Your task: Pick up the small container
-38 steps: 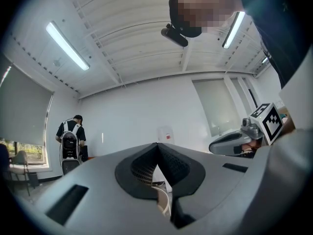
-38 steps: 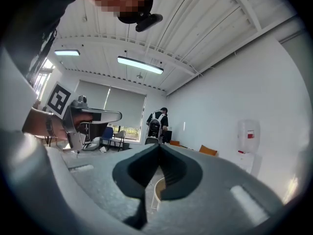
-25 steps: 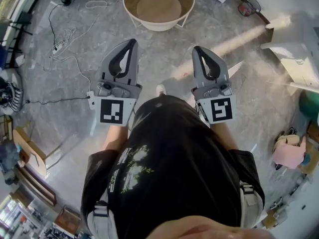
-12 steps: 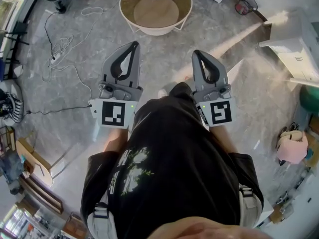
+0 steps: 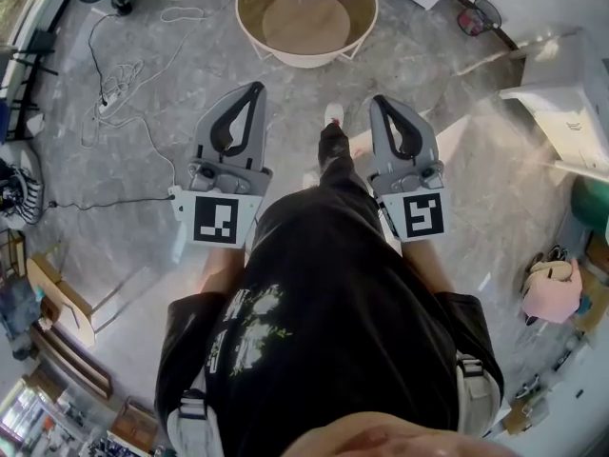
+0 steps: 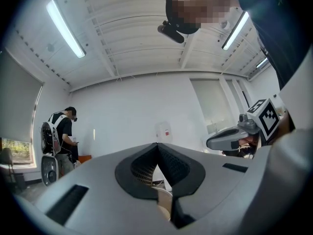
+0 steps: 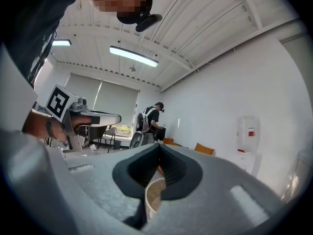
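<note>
My left tongs (image 5: 254,89) and right tongs (image 5: 378,103) both have jaws pressed together, gripping nothing. A round bench (image 5: 285,58) stands ahead of them.

A round desk (image 5: 304,25) stands at twelve o'clock. A white cable (image 5: 122,91) trails over the grey floor (image 5: 143,217) at ten o'clock. A pink bag (image 5: 552,291) lies at four o'clock.

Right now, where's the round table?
In the head view the round table stands at the top middle, ahead of the left gripper and right gripper, with a white cable on the floor to its left.
</note>
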Motion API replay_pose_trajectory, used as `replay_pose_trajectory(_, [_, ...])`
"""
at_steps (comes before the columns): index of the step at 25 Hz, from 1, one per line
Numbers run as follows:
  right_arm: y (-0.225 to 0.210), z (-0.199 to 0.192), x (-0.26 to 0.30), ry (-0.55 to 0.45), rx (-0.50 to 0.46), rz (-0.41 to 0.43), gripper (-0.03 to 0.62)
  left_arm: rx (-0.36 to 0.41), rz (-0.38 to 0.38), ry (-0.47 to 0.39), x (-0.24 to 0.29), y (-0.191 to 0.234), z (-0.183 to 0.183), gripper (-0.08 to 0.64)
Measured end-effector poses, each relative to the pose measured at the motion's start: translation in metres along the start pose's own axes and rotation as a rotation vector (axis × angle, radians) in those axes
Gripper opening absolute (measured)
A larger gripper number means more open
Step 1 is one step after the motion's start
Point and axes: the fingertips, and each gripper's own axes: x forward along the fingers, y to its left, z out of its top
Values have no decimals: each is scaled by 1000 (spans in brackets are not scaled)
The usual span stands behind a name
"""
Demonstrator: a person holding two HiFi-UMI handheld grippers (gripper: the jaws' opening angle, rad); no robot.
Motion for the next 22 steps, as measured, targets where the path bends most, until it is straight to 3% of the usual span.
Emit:
replay_pose_trajectory(12, [-39, 8, 66, -46, 18, 15, -5, 10, 21, -10, 49, 41, 1, 3])
replay_pose_trajectory(22, [-112, 21, 145, -95, 15, 49, -5, 16, 64, -5, 144, 83, 5, 3])
